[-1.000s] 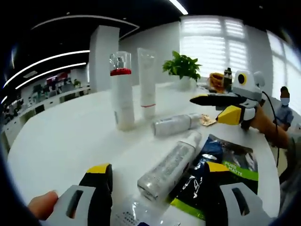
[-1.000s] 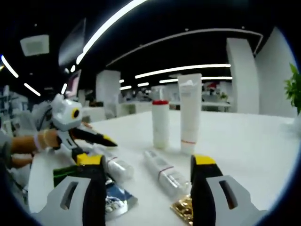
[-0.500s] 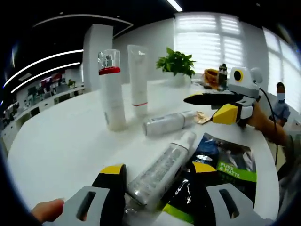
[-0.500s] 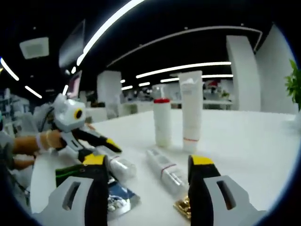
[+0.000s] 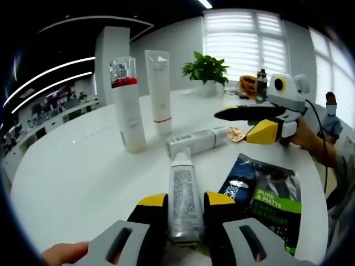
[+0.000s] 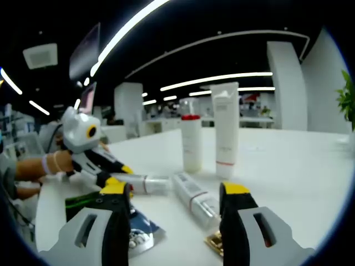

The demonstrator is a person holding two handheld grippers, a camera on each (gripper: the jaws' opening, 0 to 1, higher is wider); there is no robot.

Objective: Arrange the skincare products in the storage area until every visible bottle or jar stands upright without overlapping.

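Gripping a clear labelled bottle (image 5: 183, 200) — left gripper (image 5: 184, 208) has its yellow-tipped jaws closed on the bottle's lower body, cap end pointing away from the tool, bottle lying roughly along the jaw axis just above the white table (image 5: 72, 172). Right gripper (image 6: 172, 191) sits with jaws spread, nothing between them; a second lying bottle (image 6: 194, 195) rests on the table just ahead, in the gap line.

In the left gripper view, ahead of the held bottle: that second bottle lies on its side, beyond it a red-collared pump bottle (image 5: 127, 105) and a white tube (image 5: 159, 91) stand upright, side by side, apart from each other. Dark sachet pack (image 5: 266, 197) with a green label lies flat to the right of the jaws. Small gold packet (image 5: 237, 133) sits by the lying bottle's far end. Potted plant (image 5: 206, 69) far back.
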